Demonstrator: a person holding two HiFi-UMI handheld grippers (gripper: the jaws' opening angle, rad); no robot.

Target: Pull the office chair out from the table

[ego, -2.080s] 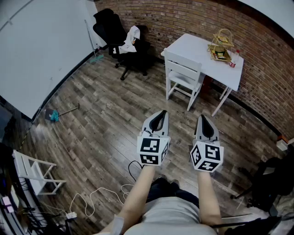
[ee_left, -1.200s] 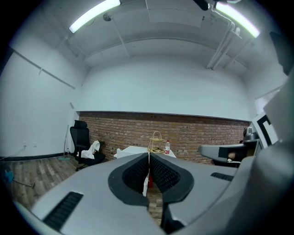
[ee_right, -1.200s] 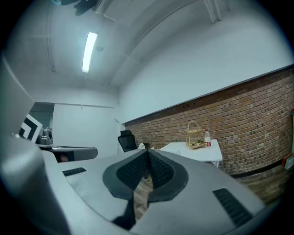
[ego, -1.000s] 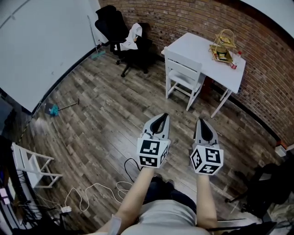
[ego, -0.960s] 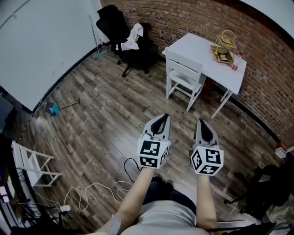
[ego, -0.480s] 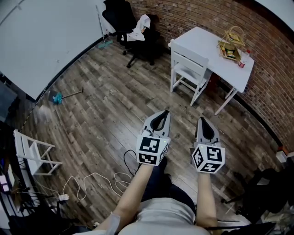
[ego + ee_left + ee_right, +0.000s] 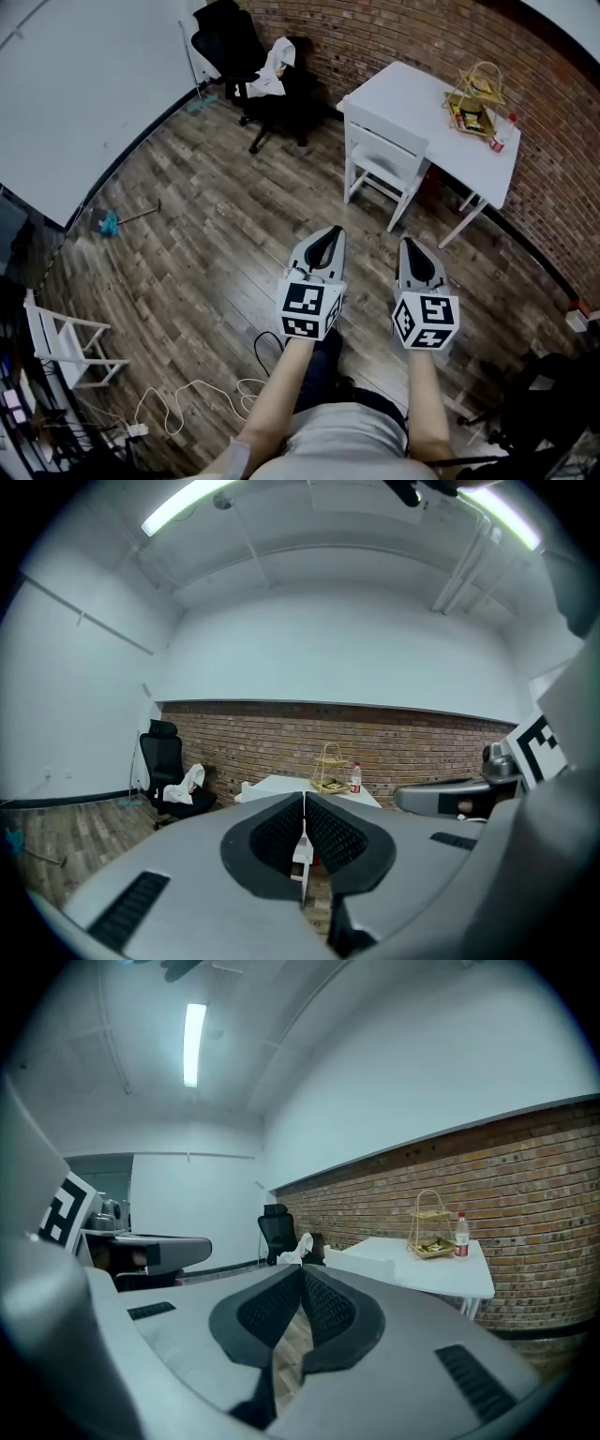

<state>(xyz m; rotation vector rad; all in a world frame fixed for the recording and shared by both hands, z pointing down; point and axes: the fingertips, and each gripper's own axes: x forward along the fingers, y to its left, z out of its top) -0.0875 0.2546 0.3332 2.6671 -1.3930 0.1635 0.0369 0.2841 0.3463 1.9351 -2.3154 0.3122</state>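
Reaching forward from the body, we hold both forearms out side by side above the wooden floor (image 7: 216, 244), bare from the elbows down, with each marker cube turned up toward the head camera and hiding the hand behind it. The left gripper (image 7: 330, 231) and the right gripper (image 7: 410, 243) run nearly parallel and close to level, tipped only slightly down, their noses aimed toward the white chair (image 7: 384, 161).

In the left gripper view we see the two ribbed pads pressed together along one thin seam with nothing caught in it. The right gripper view shows the same: pads meeting at the tip and nothing held.

The black office chair (image 7: 240, 58) stands at the far corner, where the brick wall (image 7: 375, 33) meets the white wall, with a white cloth (image 7: 270, 73) draped over its seat. It is well apart from both grippers and off to the left of the white surface (image 7: 422, 105). The white chair is the one tucked in at that surface, its back toward us and its seat partly under the top.

On the surface, near its far right end, we see a gold wire tiered stand (image 7: 475, 92) and, just beside it, a small bottle with a red cap (image 7: 498, 142). A white cable (image 7: 187, 398) lies looped on the floor at our left.
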